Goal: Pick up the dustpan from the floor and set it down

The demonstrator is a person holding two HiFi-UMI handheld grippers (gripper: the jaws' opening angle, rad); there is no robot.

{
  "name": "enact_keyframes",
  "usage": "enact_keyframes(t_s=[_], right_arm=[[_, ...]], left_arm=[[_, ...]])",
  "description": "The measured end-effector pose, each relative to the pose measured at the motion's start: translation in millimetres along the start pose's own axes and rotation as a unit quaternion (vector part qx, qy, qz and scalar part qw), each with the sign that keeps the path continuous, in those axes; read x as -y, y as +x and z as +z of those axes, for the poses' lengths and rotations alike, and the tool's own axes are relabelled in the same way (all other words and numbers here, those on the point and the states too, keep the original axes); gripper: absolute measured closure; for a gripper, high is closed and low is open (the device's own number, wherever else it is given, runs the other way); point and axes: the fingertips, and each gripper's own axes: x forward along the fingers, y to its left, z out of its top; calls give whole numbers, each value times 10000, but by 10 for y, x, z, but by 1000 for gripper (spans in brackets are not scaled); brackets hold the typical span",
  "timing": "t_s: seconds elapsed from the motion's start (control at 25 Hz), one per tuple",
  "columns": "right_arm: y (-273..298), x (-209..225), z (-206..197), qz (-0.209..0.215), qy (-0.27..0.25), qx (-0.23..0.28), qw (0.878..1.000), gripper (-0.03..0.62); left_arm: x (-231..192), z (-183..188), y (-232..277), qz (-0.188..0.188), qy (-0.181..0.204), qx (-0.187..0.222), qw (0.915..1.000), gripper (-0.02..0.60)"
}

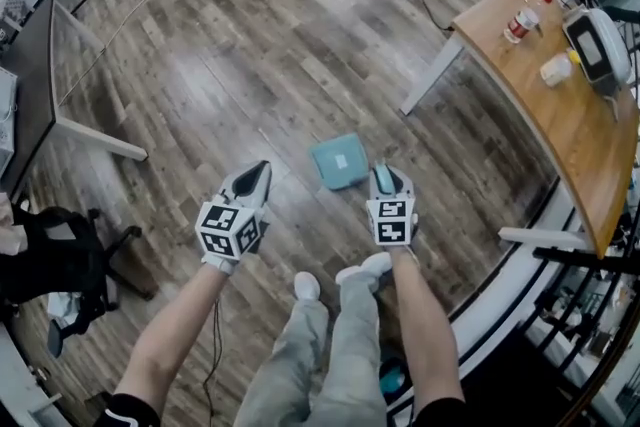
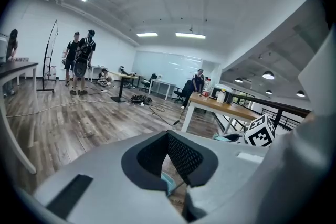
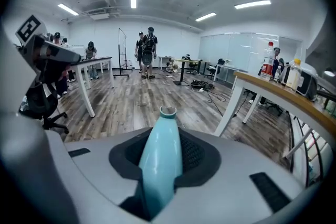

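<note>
While the right gripper (image 1: 388, 179) is pinching the dustpan's teal handle (image 3: 160, 165) between its jaws, the coming move is turning on how the dustpan (image 1: 339, 161) is sitting against the floor (image 1: 250, 65). In the right gripper view the handle's long axis is running along the jaws, with its hollow end poking out past their tips towards the middle of the frame. In the head view the square teal pan is showing at the centre of the frame, just to the upper left of the right gripper and touching its tip region; where handle and pan join is hidden by the gripper. The pan is lying between the two grippers, far nearer the right one. The left gripper (image 1: 255, 181), at the lower left of centre, is standing apart from the pan; its jaws are pressed together on nothing. Whether the pan's base is already touching the boards I cannot tell. As I judge it, the right hand is carrying the whole job, and setting down is calling for the pan to be level on the floor before those jaws part.
</note>
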Motion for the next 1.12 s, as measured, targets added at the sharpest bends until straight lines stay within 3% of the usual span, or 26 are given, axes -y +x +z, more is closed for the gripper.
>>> enact_keyframes(t_s=[0.36, 0.48, 0.64, 1.12], right_arm=[[148, -182, -55, 237, -477, -135, 9985, 494], [153, -228, -79, 359, -333, -245, 9985, 485], [60, -232, -34, 507, -83, -230, 9984, 422], [-577, -28, 591, 449, 292, 272, 9982, 427]], left_arm=[[-10, -68, 166, 72, -130, -100, 9998, 583], [14, -41, 203, 59, -138, -113, 9998, 583], [48, 12, 206, 41, -132, -139, 9998, 583], [269, 366, 117, 35, -64, -198, 9998, 583]])
